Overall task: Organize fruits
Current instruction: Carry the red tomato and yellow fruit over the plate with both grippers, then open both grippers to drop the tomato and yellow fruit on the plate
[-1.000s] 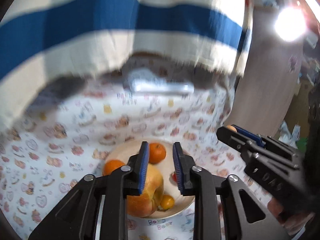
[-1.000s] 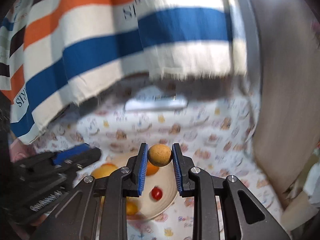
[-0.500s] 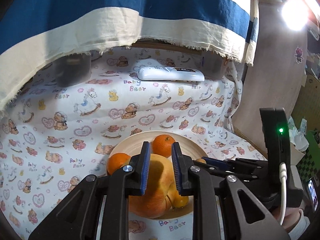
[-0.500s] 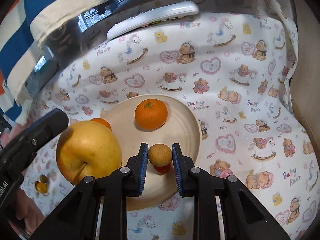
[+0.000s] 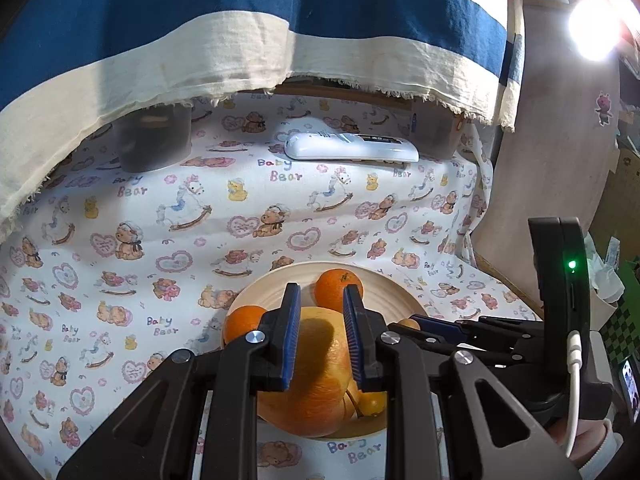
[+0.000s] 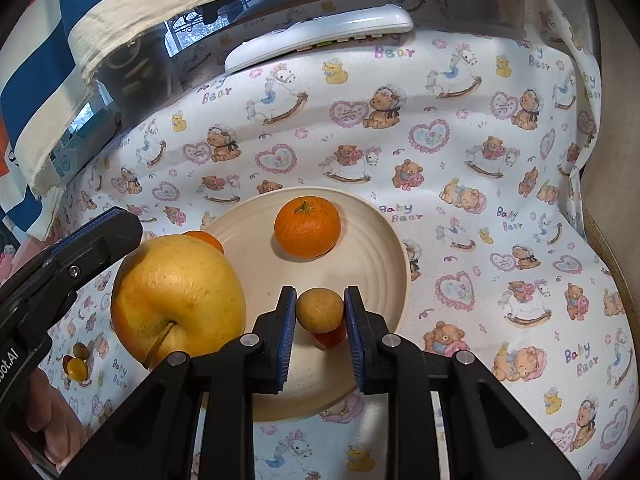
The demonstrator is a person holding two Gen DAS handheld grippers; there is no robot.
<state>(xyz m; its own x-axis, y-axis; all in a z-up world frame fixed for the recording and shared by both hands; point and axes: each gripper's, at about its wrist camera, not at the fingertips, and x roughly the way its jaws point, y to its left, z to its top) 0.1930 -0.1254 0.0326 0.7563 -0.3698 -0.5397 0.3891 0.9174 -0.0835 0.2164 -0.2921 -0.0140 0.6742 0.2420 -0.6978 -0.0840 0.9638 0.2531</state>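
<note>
A cream plate [image 6: 380,264] lies on the bear-print cloth. It holds a mandarin [image 6: 307,227], a second orange [image 6: 204,239], a big yellow fruit [image 6: 176,300] and a red cherry tomato [image 6: 330,338]. My right gripper [image 6: 320,294] is shut on a small tan round fruit [image 6: 320,309], held just above the tomato at the plate's near side. My left gripper [image 5: 318,300] is shut with nothing between its pads and hovers over the big yellow fruit [image 5: 320,384]. One of its fingers [image 6: 96,232] shows at the left of the right wrist view.
A white remote [image 5: 352,148] and a dark container [image 5: 152,140] lie at the back under a hanging striped cloth [image 5: 200,40]. Small yellow and dark fruits [image 6: 76,362] sit on the cloth left of the plate, near a hand [image 6: 48,432]. The table's wooden edge [image 6: 612,264] runs along the right.
My right gripper came down with the tan fruit from above the table to just over the plate, then held still. The left gripper barely moved.
</note>
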